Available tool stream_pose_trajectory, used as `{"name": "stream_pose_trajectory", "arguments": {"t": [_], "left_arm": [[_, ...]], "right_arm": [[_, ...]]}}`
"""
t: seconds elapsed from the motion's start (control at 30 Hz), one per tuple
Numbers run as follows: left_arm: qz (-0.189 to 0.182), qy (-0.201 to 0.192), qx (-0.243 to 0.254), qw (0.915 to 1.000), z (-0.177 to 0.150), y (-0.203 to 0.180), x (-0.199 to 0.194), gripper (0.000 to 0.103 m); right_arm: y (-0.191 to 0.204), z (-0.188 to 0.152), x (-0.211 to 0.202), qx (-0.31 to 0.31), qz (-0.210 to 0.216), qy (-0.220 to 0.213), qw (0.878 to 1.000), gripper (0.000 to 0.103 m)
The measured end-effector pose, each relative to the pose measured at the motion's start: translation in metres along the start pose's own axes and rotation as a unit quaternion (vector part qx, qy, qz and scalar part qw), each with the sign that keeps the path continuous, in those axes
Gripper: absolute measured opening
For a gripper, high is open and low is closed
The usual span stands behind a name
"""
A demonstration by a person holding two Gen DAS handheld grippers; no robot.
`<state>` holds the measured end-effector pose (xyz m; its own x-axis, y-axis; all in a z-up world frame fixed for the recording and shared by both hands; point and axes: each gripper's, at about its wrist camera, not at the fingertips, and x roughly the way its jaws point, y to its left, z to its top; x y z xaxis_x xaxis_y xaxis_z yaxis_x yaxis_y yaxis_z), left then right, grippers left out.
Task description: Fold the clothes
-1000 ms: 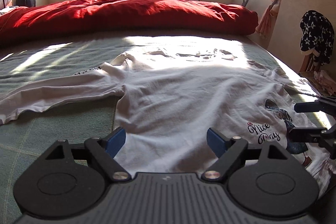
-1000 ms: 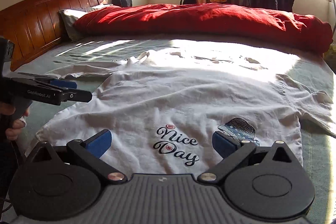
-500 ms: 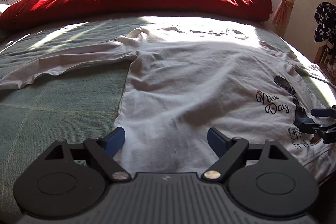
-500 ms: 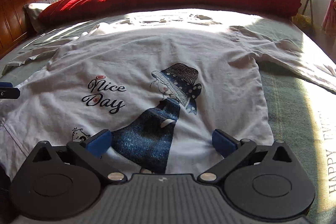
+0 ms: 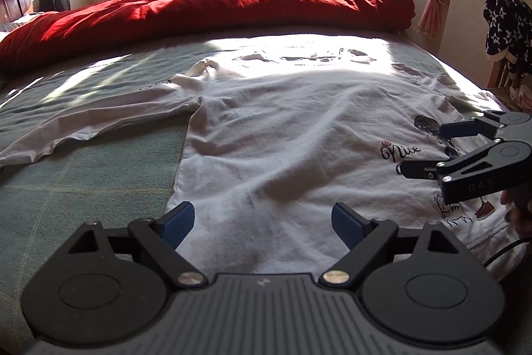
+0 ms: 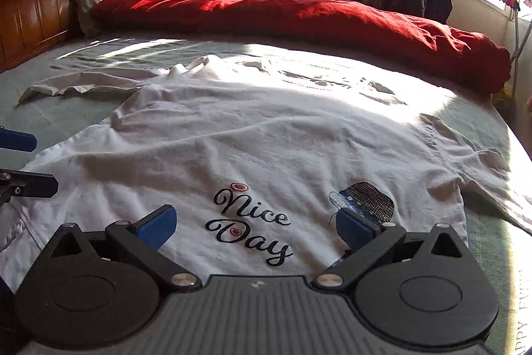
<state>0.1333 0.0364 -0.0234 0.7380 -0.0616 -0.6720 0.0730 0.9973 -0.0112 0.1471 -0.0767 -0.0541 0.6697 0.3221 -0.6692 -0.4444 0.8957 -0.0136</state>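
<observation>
Left gripper [image 5: 262,223] hovered over the near hem of the white T-shirt [image 5: 299,128], fingers [image 5: 176,223] wide apart and opening further; cloth lay under the gap, but neither pad pressed on it. Right gripper [image 6: 256,227] hung over the same hem further along, above the "Nice Day" print [image 6: 249,223], fingers [image 6: 156,227] spread wide, nothing pinched. Nothing was held by either one.

Progress, judged: no fold made. The shirt lay spread flat, print side up, on the green bedsheet [image 5: 83,188], both sleeves out to the sides of the body, hem nearest the grippers, collar on the far side towards the red duvet [image 5: 206,9]. All folds remained: sleeves in, sides in, then hem up to collar. The step in hand looked like lining up for a first grasp along the hem.

Shirt look: thin white cotton, lightly wrinkled across the body, the left sleeve [image 5: 93,125] stretched out long and flat. A cartoon figure in a dark hat [image 6: 364,198] sat just beside the print. Strong sun washed out the collar end, so detail there could not be read.
</observation>
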Motion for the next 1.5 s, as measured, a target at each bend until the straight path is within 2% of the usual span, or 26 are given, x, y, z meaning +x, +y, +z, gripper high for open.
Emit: {"name": "stream_pose_trajectory", "arguments": {"t": [0.1,0.2,0.27,0.33,0.43,0.5,0.6,0.77,0.83,0.93,1.1,1.17,1.27,1.37,1.5], "left_arm": [[0.002,0.003,-0.004,1.0,-0.005,0.002,-0.003,0.09],[-0.011,0.005,-0.001,0.9999,-0.01,0.002,-0.005,0.09],[-0.031,0.004,0.004,0.9995,-0.011,-0.003,-0.003,0.09],[-0.061,-0.002,0.012,0.998,-0.011,-0.012,0.001,0.09],[-0.103,-0.022,0.024,0.9941,-0.009,-0.025,0.013,0.09],[-0.115,-0.007,0.019,0.9931,-0.01,-0.03,0.031,0.09],[-0.11,0.023,0.022,0.9934,-0.019,-0.038,0.042,0.09],[-0.173,0.033,0.01,0.9843,-0.045,-0.039,0.019,0.099],[-0.173,0.028,0.016,0.9844,-0.049,-0.038,0.011,0.099],[-0.174,0.011,-0.003,0.9847,-0.037,-0.029,0.003,0.099],[-0.131,-0.042,-0.029,0.9901,-0.01,-0.004,0.0,0.099],[-0.125,-0.033,-0.057,0.99,-0.008,0.011,0.008,0.099],[-0.119,0.02,-0.105,0.9871,-0.02,0.032,0.026,0.098],[-0.094,0.016,-0.116,0.9886,-0.032,0.045,0.017,0.099],[-0.052,-0.007,-0.131,0.9899,-0.028,0.065,-0.004,0.099]], "right_arm": [[0.015,0.001,0.03,-0.01,0.0,0.046,0.999,0.103],[0.01,-0.025,0.01,0.006,0.007,0.022,1.0,0.103],[0.004,-0.045,-0.01,0.015,0.013,0.019,1.0,0.103],[0.006,-0.063,-0.027,0.005,-0.001,0.018,1.0,0.103],[0.002,-0.076,-0.042,0.03,-0.007,0.017,0.999,0.103],[0.002,-0.078,-0.045,0.037,-0.009,0.017,0.999,0.103],[0.005,-0.077,-0.044,0.034,-0.017,0.023,0.999,0.103],[0.003,-0.079,-0.044,0.038,-0.014,0.019,0.999,0.103],[0.003,-0.079,-0.043,0.039,-0.014,0.018,0.999,0.103],[0.004,-0.08,-0.043,0.037,-0.016,0.015,0.999,0.103],[0.005,-0.081,-0.043,0.036,-0.019,0.008,0.999,0.103],[0.005,-0.082,-0.043,0.036,-0.019,0.008,0.999,0.103],[0.005,-0.082,-0.043,0.036,-0.019,0.008,0.999,0.103],[0.004,-0.082,-0.043,0.037,-0.017,0.008,0.999,0.103],[0.004,-0.083,-0.043,0.036,-0.015,0.006,0.999,0.103]]}}
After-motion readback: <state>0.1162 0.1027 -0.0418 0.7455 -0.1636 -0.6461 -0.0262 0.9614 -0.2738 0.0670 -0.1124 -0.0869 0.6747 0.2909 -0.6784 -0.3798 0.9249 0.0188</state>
